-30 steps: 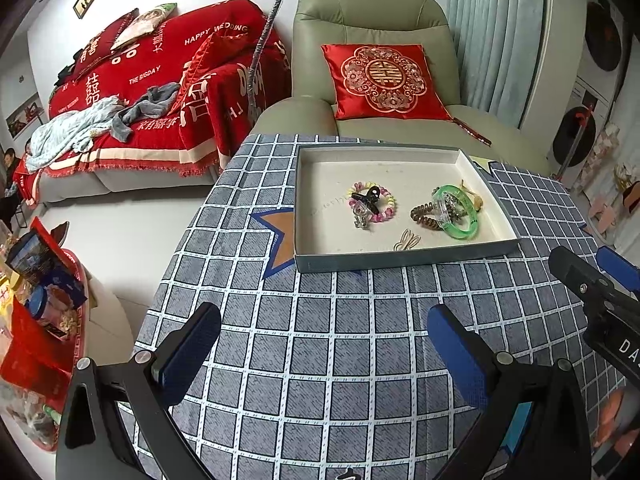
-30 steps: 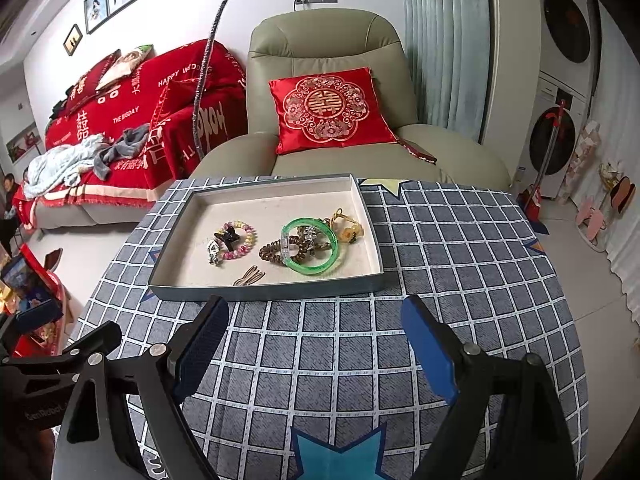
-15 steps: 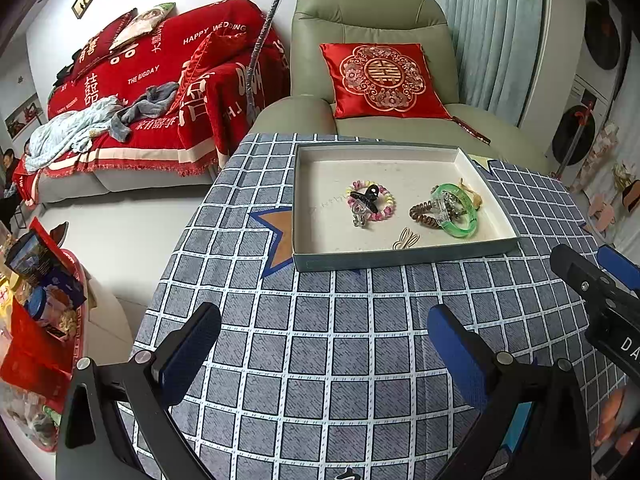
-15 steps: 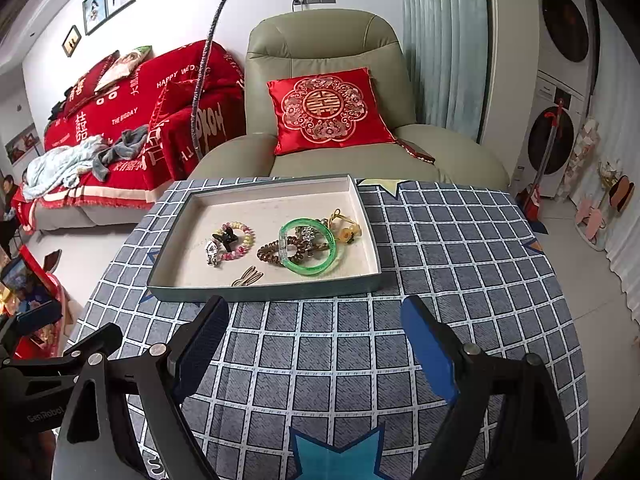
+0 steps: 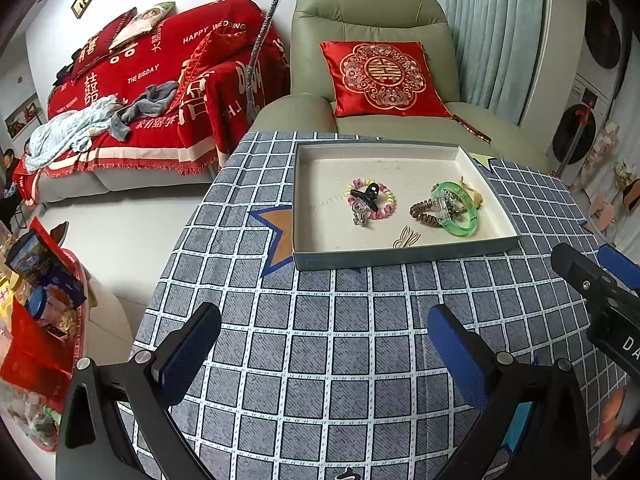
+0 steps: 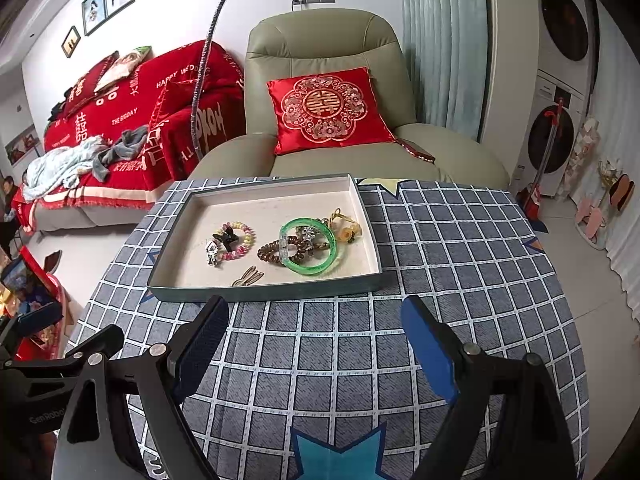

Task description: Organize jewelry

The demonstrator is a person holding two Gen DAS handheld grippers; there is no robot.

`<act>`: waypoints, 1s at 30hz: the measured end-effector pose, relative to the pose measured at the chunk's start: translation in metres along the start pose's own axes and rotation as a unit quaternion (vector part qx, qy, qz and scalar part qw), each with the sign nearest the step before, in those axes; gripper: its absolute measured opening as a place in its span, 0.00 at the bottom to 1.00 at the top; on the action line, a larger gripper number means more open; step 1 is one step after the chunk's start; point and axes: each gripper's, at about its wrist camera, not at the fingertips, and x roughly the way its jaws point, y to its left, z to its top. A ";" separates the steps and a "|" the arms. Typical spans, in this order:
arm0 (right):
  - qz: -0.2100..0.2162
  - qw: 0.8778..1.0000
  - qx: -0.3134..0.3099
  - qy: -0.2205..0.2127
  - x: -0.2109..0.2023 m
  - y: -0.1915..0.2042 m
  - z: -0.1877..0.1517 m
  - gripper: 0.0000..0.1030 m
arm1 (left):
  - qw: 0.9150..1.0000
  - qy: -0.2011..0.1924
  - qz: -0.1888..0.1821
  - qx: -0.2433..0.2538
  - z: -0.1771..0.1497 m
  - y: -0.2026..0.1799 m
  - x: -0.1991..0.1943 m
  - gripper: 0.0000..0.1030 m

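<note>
Gleaming green bangle (image 6: 310, 248), coiled brown hair-tie (image 6: 276, 251), shallow tray (image 6: 256, 292)

- Bare blue-grey checked tablecloth (image 6: 320, 344) filled the middle of both views, open from the lower edge to the shallow grey cardboard tray (image 6: 264, 292).
- The tray's low front wall crossed the centre as the only barrier.
- Inside, the upper-left floor lay bare; a green plastic bangle (image 6: 308, 246) and pastel bead bracelet (image 6: 240, 240) crowded the lower right.

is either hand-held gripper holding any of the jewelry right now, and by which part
Nothing is held. The left hand-held gripper and right hand-held gripper are both open over the tablecloth; the jewelry lies in the tray.
</note>
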 end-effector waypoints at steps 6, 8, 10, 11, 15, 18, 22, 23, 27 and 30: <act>-0.001 1.000 -0.001 0.000 0.000 0.001 -0.001 0.87 | 1.000 0.001 -0.001 0.001 -0.002 0.001 0.001 1.00; -0.001 1.000 0.000 0.000 0.000 0.001 -0.001 0.87 | 1.000 0.001 -0.001 0.002 -0.003 0.001 0.001 1.00; -0.001 1.000 0.000 0.001 -0.001 0.001 -0.001 0.87 | 1.000 0.001 0.000 0.003 -0.003 0.001 0.001 1.00; -0.001 1.000 0.001 0.000 -0.001 0.001 -0.001 0.87 | 1.000 0.001 0.000 0.003 -0.002 0.001 0.001 1.00; -0.001 1.000 0.000 0.000 -0.001 0.001 -0.001 0.87 | 1.000 0.001 0.000 0.003 -0.003 0.002 0.002 1.00; -0.001 1.000 0.001 0.001 0.000 0.001 -0.001 0.87 | 1.000 0.001 -0.001 0.003 -0.002 0.001 0.002 1.00; -0.001 1.000 0.000 0.000 -0.001 0.001 -0.001 0.87 | 1.000 0.004 -0.002 0.002 -0.003 0.001 0.002 1.00; -0.002 1.000 0.001 0.000 0.000 0.001 -0.001 0.87 | 1.000 0.005 -0.003 0.002 -0.003 0.001 0.003 1.00; -0.003 1.000 0.003 0.002 0.000 0.001 -0.003 0.87 | 1.000 0.009 -0.004 0.005 -0.005 0.003 0.005 1.00; -0.004 1.000 0.004 0.003 0.001 0.002 -0.005 0.87 | 1.000 0.011 -0.006 0.006 -0.003 0.003 0.007 1.00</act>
